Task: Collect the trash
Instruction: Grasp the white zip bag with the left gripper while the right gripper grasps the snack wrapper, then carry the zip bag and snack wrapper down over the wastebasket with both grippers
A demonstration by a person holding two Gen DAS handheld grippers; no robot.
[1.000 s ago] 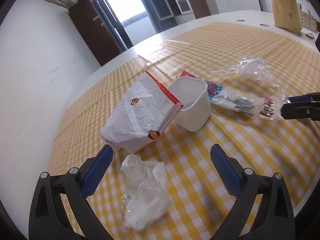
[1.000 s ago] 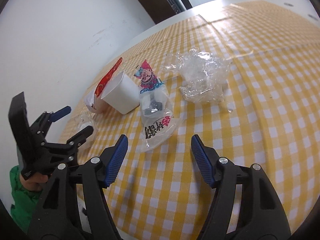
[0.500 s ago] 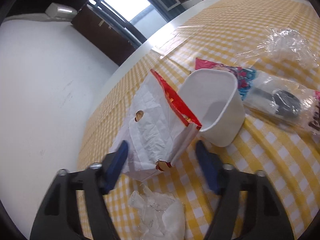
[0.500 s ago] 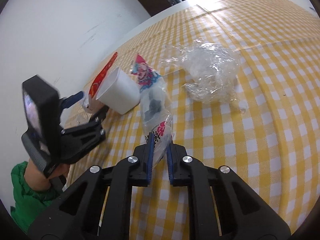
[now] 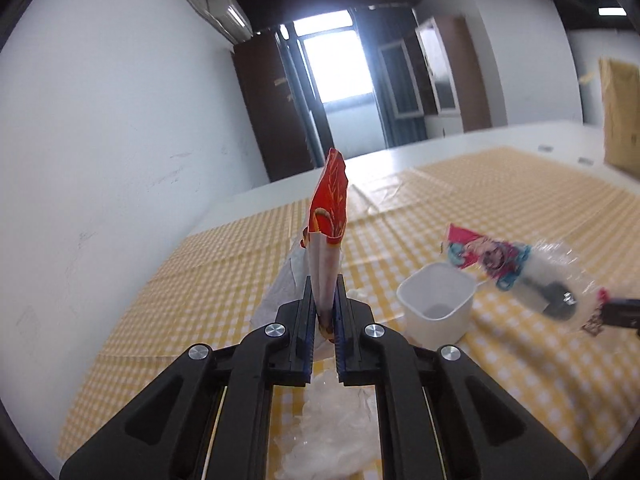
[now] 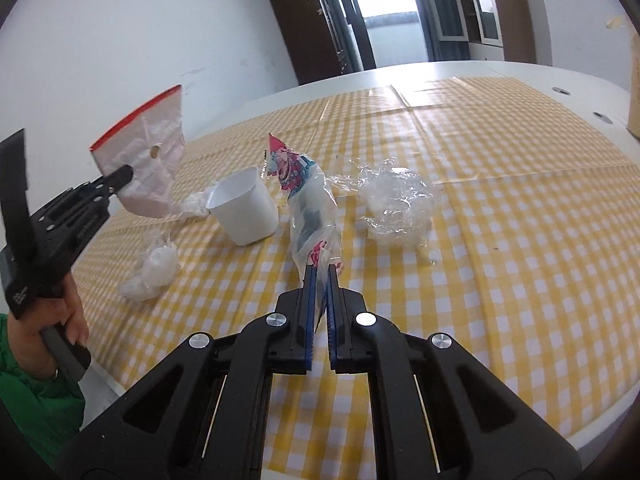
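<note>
The left gripper has just closed on the red-edged white paper bag, which stands up from between its blue pads, lifted clear of the yellow checked tablecloth. The right gripper is clamped on the near end of the clear printed snack wrapper, raised off the cloth with its pink cartoon end uppermost. The print on the wrapper is too small and creased to read. Beyond both grippers, toward the tabletop's left edge, lie a white plastic cup on its side, a crumpled white tissue near the front-left corner, and a wad of clear film further right. A second ago both grippers hung open above bag and wrapper, which lay flat.
</note>
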